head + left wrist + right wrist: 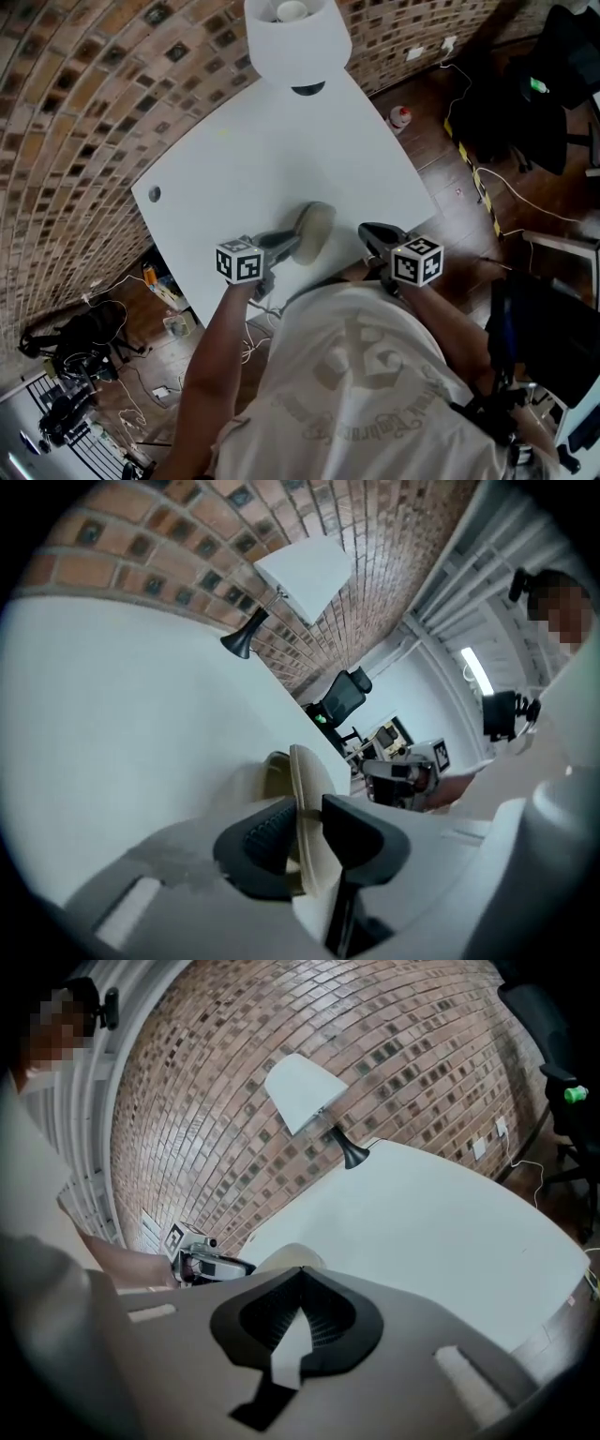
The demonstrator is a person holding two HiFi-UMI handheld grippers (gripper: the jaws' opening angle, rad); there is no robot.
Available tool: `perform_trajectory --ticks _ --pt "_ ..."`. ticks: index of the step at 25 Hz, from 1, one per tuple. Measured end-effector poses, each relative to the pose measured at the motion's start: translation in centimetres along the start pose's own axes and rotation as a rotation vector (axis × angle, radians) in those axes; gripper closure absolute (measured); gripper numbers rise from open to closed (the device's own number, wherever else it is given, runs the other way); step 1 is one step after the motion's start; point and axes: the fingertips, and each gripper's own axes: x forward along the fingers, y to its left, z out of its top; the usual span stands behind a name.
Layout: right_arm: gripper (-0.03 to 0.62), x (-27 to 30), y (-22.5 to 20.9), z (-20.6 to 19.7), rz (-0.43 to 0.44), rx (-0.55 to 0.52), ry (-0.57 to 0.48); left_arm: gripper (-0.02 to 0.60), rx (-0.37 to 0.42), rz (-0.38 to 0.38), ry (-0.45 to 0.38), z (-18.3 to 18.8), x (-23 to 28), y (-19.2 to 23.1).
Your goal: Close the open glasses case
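Reading the scene for print first, we find only the black-and-white square markers on the cube of each tool; the pale print on the back of the person's shirt (375, 375) is too blurred to read, and we can make out no lettering on the beige glasses case (314, 230).

Position of the case: it rests on the white tabletop (281, 141), near the edge closest to the person. In the head view it lies at 1 o'clock from the left tool (289, 244) and at 10 o'clock from the right tool (373, 234), between the two. The white lamp (297, 37) stands well apart from it at 12 o'clock.

Left tool: in the left gripper view we see its jaws apart, with a thin upright shell edge of the case between them. The 3 o'clock pad lies against that edge; the 9 o'clock pad stands clear of it.

Right tool: in the right gripper view its jaw tips meet and nothing sits between them. The case shows just beyond the tips at 11 o'clock.
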Motion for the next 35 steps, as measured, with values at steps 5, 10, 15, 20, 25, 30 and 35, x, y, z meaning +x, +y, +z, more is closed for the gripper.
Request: perform_trajectory --ticks 5,10,15,20,25,30,35 --pt "0.586 0.2 0.2 0.0 0.001 -0.003 0.002 0.500 0.223 0.196 0.039 0.5 -0.4 1.2" --pt "0.586 0.1 0.3 0.1 0.000 -0.012 -0.003 0.518 0.398 0.321 0.092 0.5 0.0 1.2" --pt "0.586 0.0 0.4 0.1 -0.002 -0.014 -0.001 0.577 0.536 0.439 0.185 -0.3 0.3 2.4" --pt "0.586 -0.7 0.0 0.2 -0.026 -0.028 -0.009 0.578 0.551 0.473 0.231 -1.7 1.0 3.5" --pt "0.586 0.6 0.4 0.7 -0.007 -0.035 -0.017 0.578 0.557 0.529 0.310 -4.2 0.2 6.1" --pt "0.586 -1.1 -0.3 0.8 -0.021 -0.029 -0.014 0.578 0.548 0.546 0.314 -4.5 0.9 5.3" --pt "0.586 -1.3 -0.5 1.3 0.000 -0.040 -0.011 0.577 0.524 0.595 0.264 -3.0 -0.1 5.4"
